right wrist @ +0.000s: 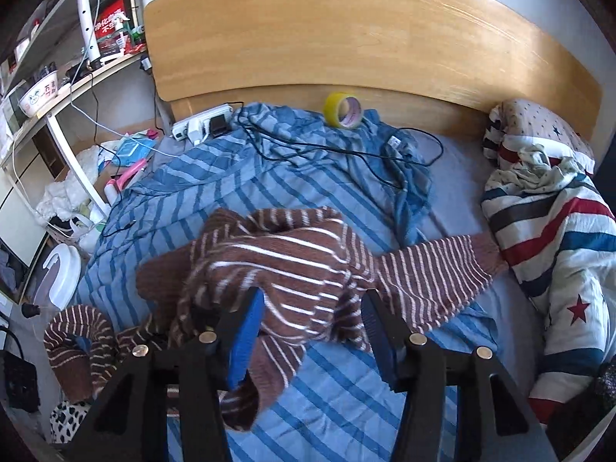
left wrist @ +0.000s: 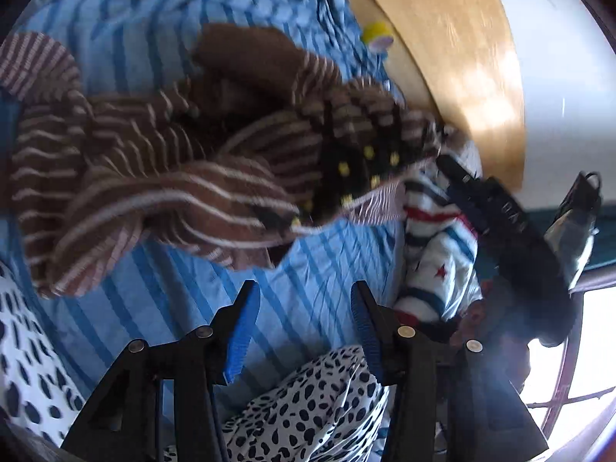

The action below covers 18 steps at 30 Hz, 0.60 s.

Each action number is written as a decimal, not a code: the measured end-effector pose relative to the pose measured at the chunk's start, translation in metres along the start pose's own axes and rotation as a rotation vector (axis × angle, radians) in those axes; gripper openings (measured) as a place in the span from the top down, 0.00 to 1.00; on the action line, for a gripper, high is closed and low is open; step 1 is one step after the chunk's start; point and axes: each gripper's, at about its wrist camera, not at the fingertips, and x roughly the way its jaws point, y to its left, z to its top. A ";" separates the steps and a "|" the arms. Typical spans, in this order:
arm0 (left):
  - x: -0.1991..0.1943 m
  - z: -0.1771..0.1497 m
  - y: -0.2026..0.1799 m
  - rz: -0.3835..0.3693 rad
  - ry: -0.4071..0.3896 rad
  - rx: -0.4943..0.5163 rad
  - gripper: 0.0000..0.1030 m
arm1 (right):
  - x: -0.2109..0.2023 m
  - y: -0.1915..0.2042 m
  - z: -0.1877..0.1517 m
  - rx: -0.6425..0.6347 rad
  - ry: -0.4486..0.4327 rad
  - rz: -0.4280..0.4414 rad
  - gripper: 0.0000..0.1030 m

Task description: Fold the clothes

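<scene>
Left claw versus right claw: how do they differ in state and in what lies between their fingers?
The left claw stands open over bare blue striped bedsheet, while the right claw, also spread, has the brown knitted sweater with white stripes draped between its fingers. The left claw touches no sweater; the right claw's left finger presses against it. Both have blue ribbed pads on black frames.

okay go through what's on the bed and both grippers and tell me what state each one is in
Brown striped sweater: crumpled in a heap, not folded, one sleeve spread to the right.
Left gripper: open, empty, above the sheet.
Right gripper: open, sweater fabric between the fingers, not clamped.
Blue striped sheet: spread out, wrinkled.
Yellow tape roll: lying against the headboard.
Star-patterned quilt: bunched at the right edge.
Black cable: loose across the sheet.
</scene>
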 end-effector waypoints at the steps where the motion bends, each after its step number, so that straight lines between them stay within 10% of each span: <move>1: 0.018 -0.005 -0.004 0.025 0.027 0.005 0.51 | 0.000 -0.009 -0.006 0.007 0.007 -0.011 0.45; 9: 0.077 0.020 0.006 0.221 0.007 -0.096 0.51 | 0.062 -0.033 -0.056 -0.042 0.215 -0.040 0.45; 18: 0.111 0.047 0.009 0.389 -0.029 -0.112 0.51 | 0.129 0.012 -0.020 -0.125 0.238 0.008 0.47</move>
